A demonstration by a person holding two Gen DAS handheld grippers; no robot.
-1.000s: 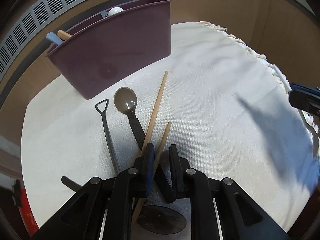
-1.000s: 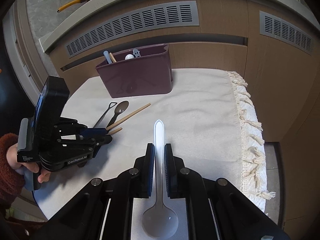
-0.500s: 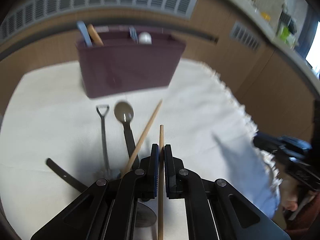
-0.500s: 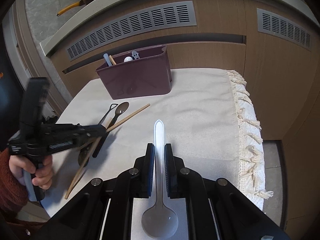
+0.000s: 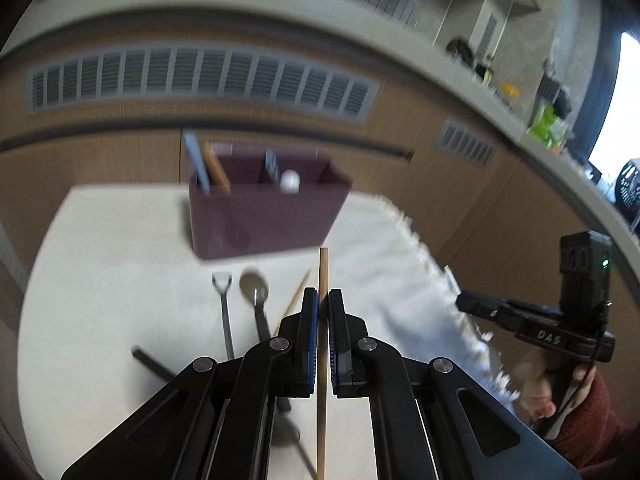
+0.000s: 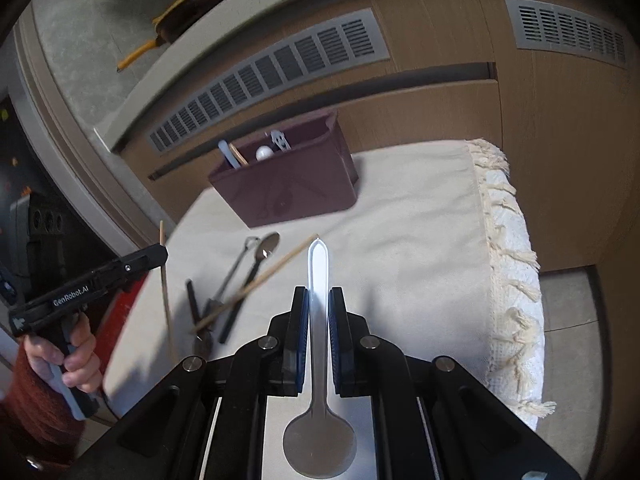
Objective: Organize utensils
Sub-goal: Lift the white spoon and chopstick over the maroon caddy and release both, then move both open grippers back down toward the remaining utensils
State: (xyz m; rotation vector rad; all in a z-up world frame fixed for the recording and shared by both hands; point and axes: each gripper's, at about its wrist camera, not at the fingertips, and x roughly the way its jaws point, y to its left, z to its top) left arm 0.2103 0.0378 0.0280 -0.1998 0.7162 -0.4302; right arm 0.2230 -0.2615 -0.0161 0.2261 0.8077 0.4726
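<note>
Left wrist: left tongs [image 5: 323,304] clamp chopstick [image 5: 322,276] w/ organizer [image 5: 260,220] ahead.

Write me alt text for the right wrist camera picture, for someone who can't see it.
The right hand-held gripper is shut on a white spoon, handle pointing toward a maroon utensil caddy on a cloth-covered table. At left, the left hand-held gripper holds one wooden chopstick upright; another chopstick lies across dark utensils on the cloth.

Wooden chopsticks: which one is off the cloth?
The wooden chopstick clamped in the left hand-held gripper; the other wooden chopstick lies across the dark utensils.
</note>
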